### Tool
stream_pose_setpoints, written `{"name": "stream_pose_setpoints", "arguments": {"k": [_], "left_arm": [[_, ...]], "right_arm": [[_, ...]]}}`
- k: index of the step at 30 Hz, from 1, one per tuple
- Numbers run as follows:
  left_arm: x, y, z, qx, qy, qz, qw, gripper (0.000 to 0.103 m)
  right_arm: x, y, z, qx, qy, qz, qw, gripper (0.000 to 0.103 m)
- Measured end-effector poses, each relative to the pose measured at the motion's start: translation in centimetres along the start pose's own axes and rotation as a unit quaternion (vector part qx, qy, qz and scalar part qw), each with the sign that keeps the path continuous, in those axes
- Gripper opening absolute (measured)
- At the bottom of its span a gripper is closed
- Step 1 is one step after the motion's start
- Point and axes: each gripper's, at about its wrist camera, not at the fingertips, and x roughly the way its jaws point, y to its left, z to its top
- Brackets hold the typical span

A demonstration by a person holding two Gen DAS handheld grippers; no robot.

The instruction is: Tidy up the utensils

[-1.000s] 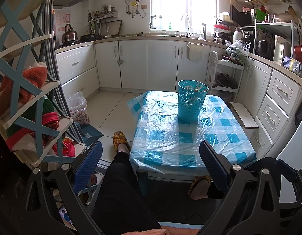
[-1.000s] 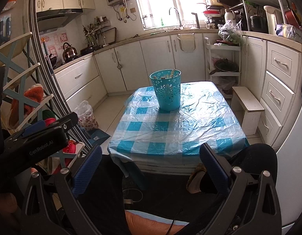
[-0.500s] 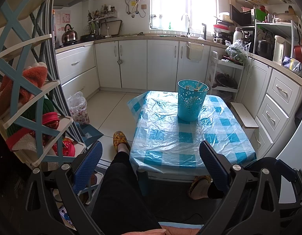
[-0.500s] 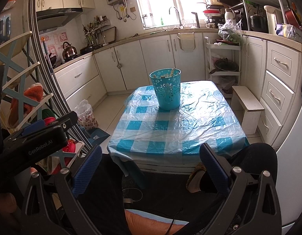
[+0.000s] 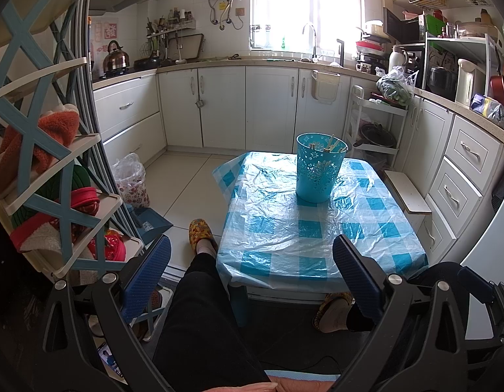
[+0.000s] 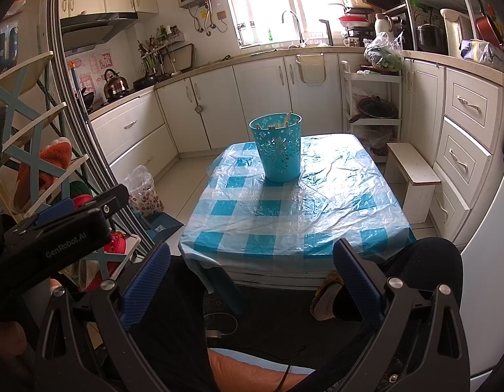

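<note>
A turquoise cut-out holder (image 5: 318,168) (image 6: 278,147) stands upright on the far half of a low table (image 5: 278,228) (image 6: 333,205) with a blue-checked cloth under clear plastic. Pale wooden utensil ends (image 5: 333,145) (image 6: 286,119) stick up inside it. My left gripper (image 5: 252,264) hangs open and empty well short of the table's near edge, over a person's dark-clad leg (image 5: 203,310). My right gripper (image 6: 250,266) is open and empty too, short of the same edge. The left gripper's black body (image 6: 56,241) shows at the left of the right wrist view.
A blue-and-cream shelf rack (image 5: 46,150) holding cloths stands close on the left. White cabinets (image 5: 271,104) line the back and right walls. A small white stool (image 6: 412,170) sits right of the table. The person's slippered feet (image 5: 201,232) rest by the table's near corners.
Both grippers stay open and nearly still. The right wrist view has drifted slightly, so the table sits a touch further left in it.
</note>
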Motion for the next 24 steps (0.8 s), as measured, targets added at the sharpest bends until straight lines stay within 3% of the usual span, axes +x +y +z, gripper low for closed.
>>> {"name": "stream_pose_setpoints", "arguments": {"k": [24], "left_arm": [[-0.03,-0.05,-0.02,0.0,-0.001,0.001,1.0,0.095]], "right_arm": [[0.0,-0.14,-0.07,-0.001,0.0,0.0,1.0,0.096]]}}
